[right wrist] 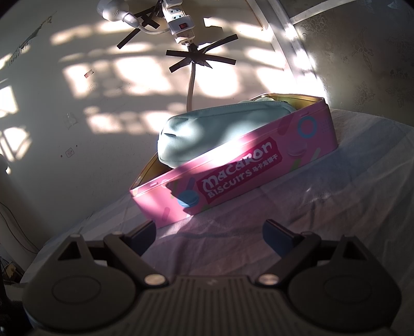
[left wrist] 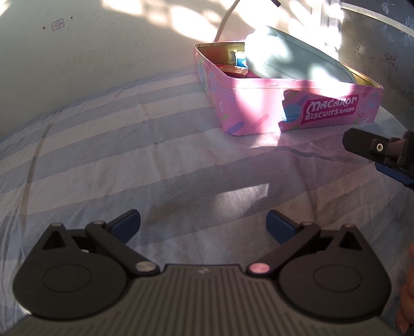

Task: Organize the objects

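A pink rectangular metal biscuit tin (left wrist: pixel 258 103) printed with "Macaron Biscuits" stands open on a bed covered by a pale blue and white striped sheet (left wrist: pixel 90 144), and everything here is placed from that tin. A soft pale blue-green fabric pouch (left wrist: pixel 297 62) lies in the tin along its length, bulging above the rim and leaning on the near long wall. At the tin's left end, beside the pouch, small red and blue packets (left wrist: pixel 236 66) sit low inside; what they are is too small to tell.

The left gripper (left wrist: pixel 203 222), black with dark blue pads, hangs over bare sheet well in front of the tin's lettered long side, toward its left corner. Its jaws stand wide apart with nothing between them but cloth. Nothing of the tin or pouch touches it.

The right gripper (right wrist: pixel 208 231) sits just in front of the same lettered side, closer to the tin than the left one. Its left fingertip is close to the tin's near corner, though I cannot tell whether it touches. Its jaws are also spread wide and hold nothing. In the left wrist view one of its fingers (left wrist: pixel 362 143) juts in from the right edge, below the tin's right end.

Behind the tin rises a cream wall (right wrist: pixel 77 103) dappled with sunlight, where a white power strip (right wrist: pixel 179 23) and its cable (right wrist: pixel 191 88) are fixed with crosses of black tape (right wrist: pixel 200 60) above the tin.
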